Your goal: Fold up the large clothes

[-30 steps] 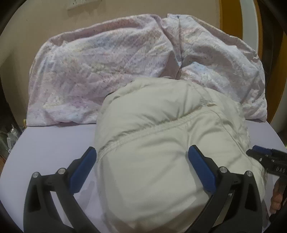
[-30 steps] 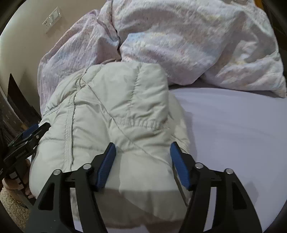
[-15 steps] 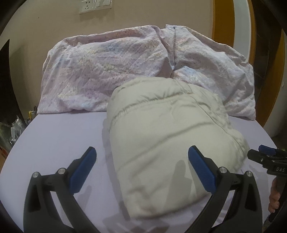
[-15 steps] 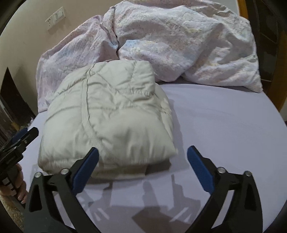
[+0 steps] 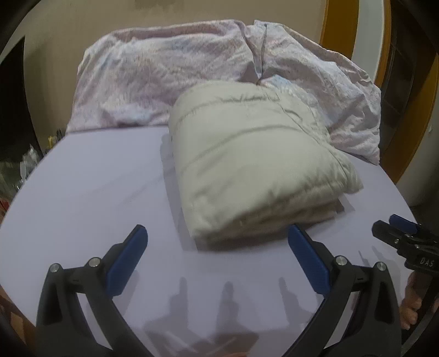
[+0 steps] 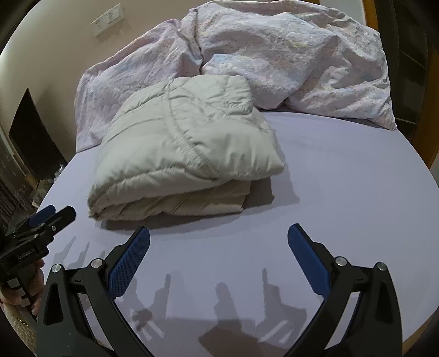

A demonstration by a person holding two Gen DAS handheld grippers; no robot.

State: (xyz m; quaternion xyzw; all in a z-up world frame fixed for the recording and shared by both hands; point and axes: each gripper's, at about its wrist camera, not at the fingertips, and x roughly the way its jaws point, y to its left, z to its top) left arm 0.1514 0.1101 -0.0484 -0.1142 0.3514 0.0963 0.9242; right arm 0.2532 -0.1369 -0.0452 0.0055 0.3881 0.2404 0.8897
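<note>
A cream puffy jacket [image 5: 252, 162] lies folded into a thick bundle on the lilac bed sheet [image 5: 96, 186]; it also shows in the right wrist view [image 6: 186, 148]. My left gripper [image 5: 216, 236] is open and empty, held above the sheet just in front of the bundle. My right gripper [image 6: 219, 239] is open and empty, in front of the bundle and apart from it. Each gripper shows at the edge of the other's view: the right gripper at the far right [image 5: 406, 241], the left gripper at the far left [image 6: 41, 222].
A crumpled pink-patterned duvet [image 5: 170, 74] is heaped along the head of the bed behind the jacket, also seen in the right wrist view [image 6: 288, 55]. A beige wall with a socket plate [image 6: 107, 19] stands behind. Dark furniture [image 6: 30, 137] stands left of the bed.
Both grippers have pulled back from the jacket toward the foot of the bed. The right gripper's jaws, which stood around the bundle's edge, opened wide. The folded bundle now lies alone on the sheet.
</note>
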